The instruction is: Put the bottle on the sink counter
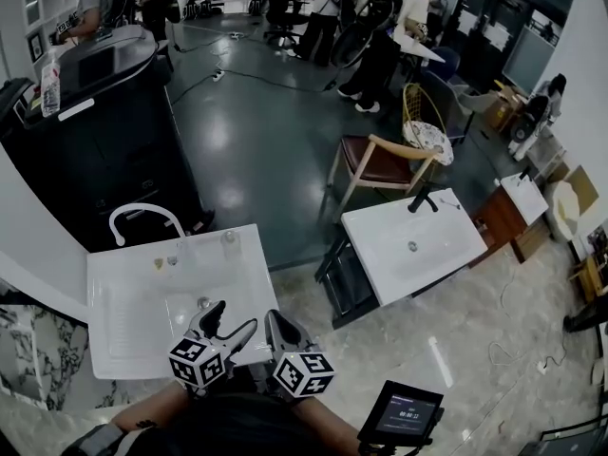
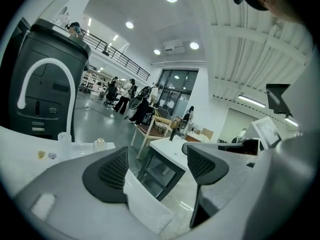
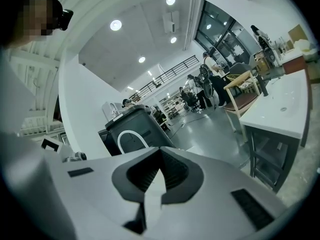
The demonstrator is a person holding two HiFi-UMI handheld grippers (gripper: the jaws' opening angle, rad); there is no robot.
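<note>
Forearms drawn in close to the body held both tools side by side over the near edge of the white sink counter (image 1: 114,283), their marker cubes toward the person and their tips aimed at the basin. The left gripper (image 1: 233,319) had its jaws spread, the dark ribbed pads (image 2: 112,171) well apart with only floor and furniture showing between them. The right gripper (image 1: 277,321) had its jaws pressed together, the grooved black pads (image 3: 172,171) meeting in a narrow V with nothing caught in them. Neither tool touched a bottle. A small clear bottle (image 1: 229,242) stood upright at the rear edge of the smooth, glossy counter, just beside another small clear container (image 1: 185,248) and near the white arched faucet (image 1: 142,212). A taller clear bottle with a label (image 1: 49,88) stood well apart on the rounded black cabinet (image 1: 104,131); which one the task meant could not be told. To the right sat a second white counter (image 1: 446,245) and a wooden armchair (image 1: 380,160) on polished grey floor.
</note>
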